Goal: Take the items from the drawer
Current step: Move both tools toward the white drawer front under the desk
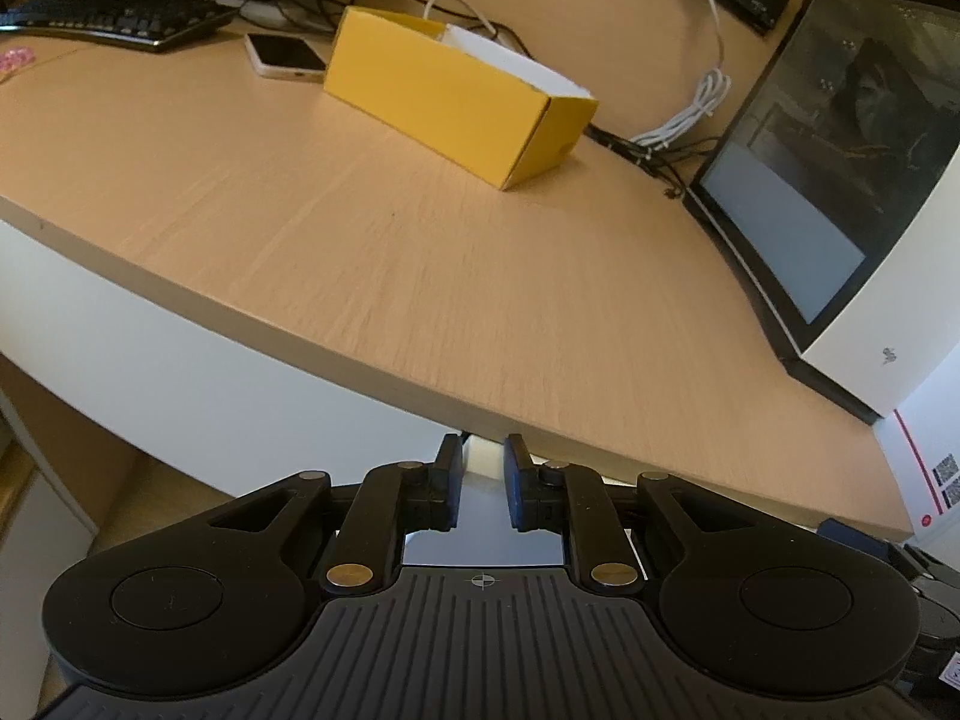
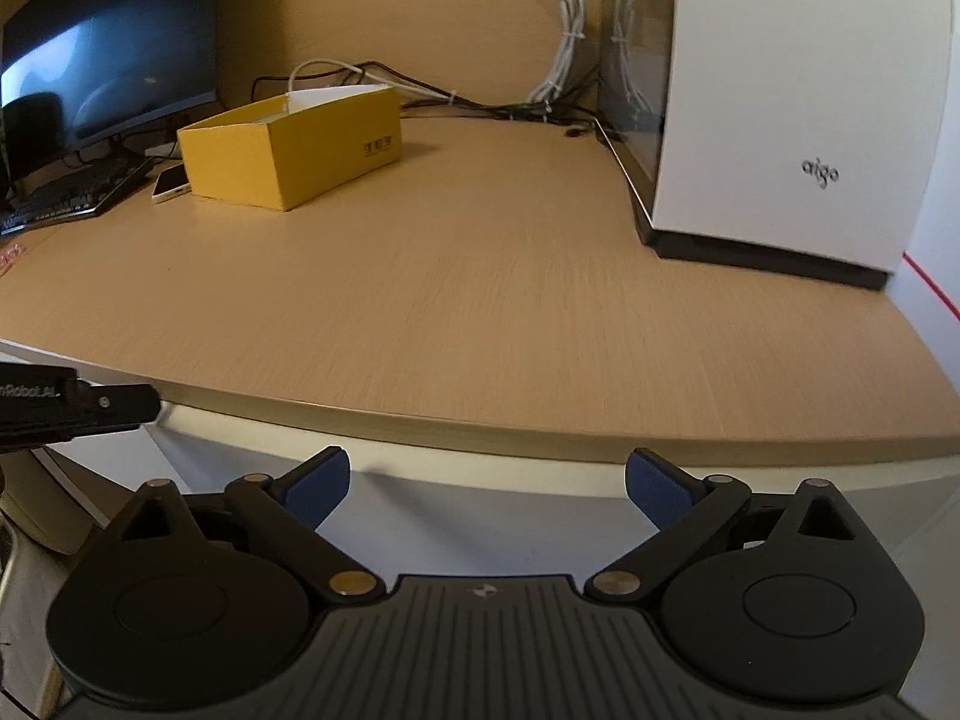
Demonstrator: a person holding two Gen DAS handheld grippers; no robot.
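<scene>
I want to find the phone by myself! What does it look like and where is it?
Look on the wooden desk for the open yellow box. The phone lies flat between that box and the black keyboard. It's the only small white slab with a dark screen.

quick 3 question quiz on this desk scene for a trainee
1. True or false: the box is open at the top.
2. The phone lies between the box and: A) the keyboard B) the PC case C) the desk's front edge.
3. Fill in: the right gripper has its jaws ____.

Key: 1 true; 2 A; 3 open.
</scene>
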